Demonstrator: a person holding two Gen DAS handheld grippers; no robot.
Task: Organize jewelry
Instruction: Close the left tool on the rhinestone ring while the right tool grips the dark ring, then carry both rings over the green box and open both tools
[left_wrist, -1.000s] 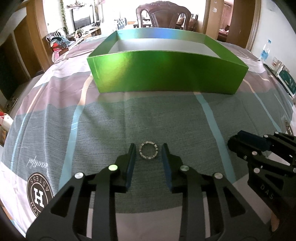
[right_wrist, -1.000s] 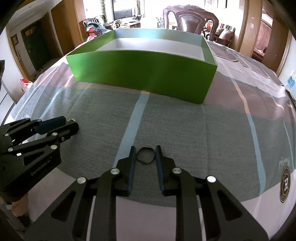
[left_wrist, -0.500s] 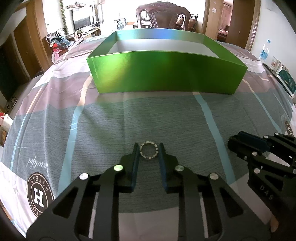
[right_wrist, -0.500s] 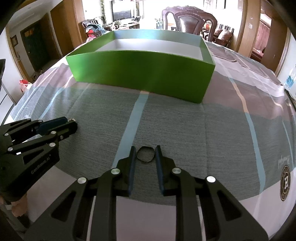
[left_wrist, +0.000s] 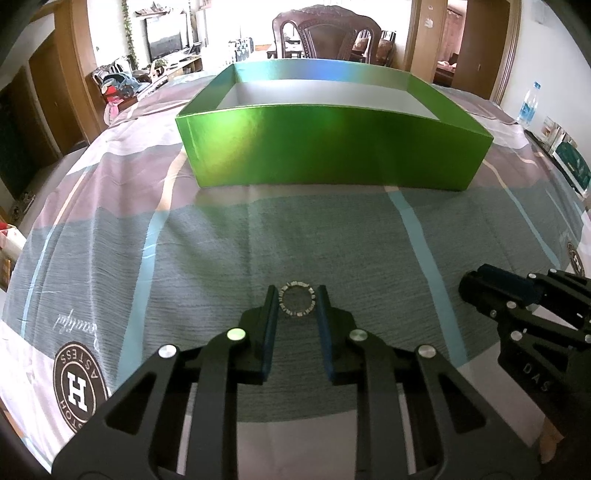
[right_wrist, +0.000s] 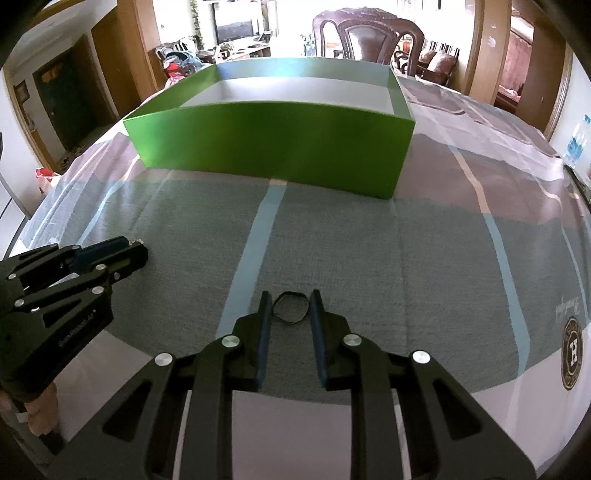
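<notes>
Bright living room behind a cloth-covered table

A patchwork cloth (left_wrist: 110, 229) in grey, mauve and white with pale blue stripes covers the table, and a round brown "H" emblem (left_wrist: 79, 391) is printed on its near left corner. At the far side stands a dark carved wooden chair (left_wrist: 327, 35). Beyond it, daylight washes out the far room, where a television (left_wrist: 164, 37) sits on a low cabinet at the far left, with green vine trailing down the wall beside it. Wooden door frames (left_wrist: 415, 33) line the walls, and a water bottle (left_wrist: 527, 103) stands at the far right.
</notes>
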